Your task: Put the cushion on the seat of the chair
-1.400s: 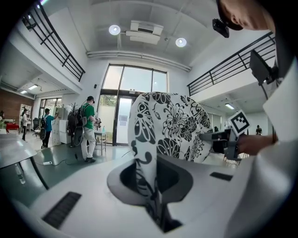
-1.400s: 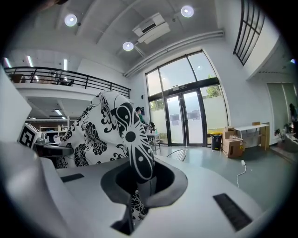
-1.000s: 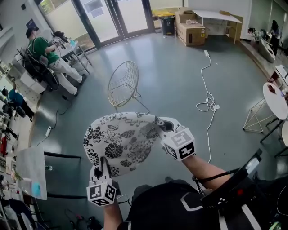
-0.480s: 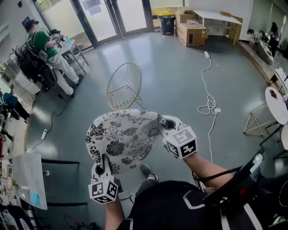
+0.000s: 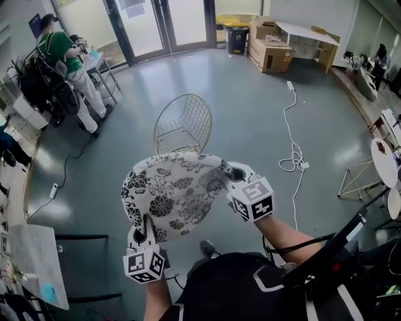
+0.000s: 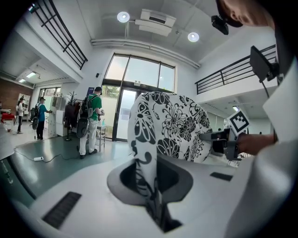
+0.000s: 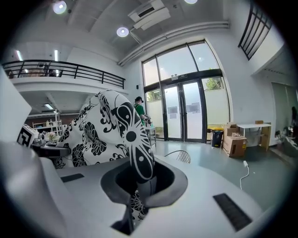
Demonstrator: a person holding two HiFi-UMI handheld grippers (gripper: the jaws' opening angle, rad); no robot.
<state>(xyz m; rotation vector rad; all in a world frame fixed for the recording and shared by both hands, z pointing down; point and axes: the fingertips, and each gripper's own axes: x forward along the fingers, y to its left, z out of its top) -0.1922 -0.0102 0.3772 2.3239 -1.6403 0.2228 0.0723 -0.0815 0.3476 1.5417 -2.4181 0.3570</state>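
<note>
Black-and-white cushion (image 5: 175,194) is held spread flat, my left claw (image 5: 145,233) pinched shut on its near rim and my right claw (image 5: 232,175) shut on its right edge, I judge to carry it level to the wire chair (image 5: 183,122) standing ahead of both claws.

No text, brand or number can be read. The near-left marker cube (image 5: 143,264) and near-right marker cube (image 5: 252,199) carry black-and-white square code patterns, no letters. The notice (image 5: 133,7) on the far glass doors (image 5: 187,22) is too small to read. The blue sign (image 5: 34,25) at far left is illegible. Any print on the far-right cardboard boxes (image 5: 274,55) can't be made out.
</note>
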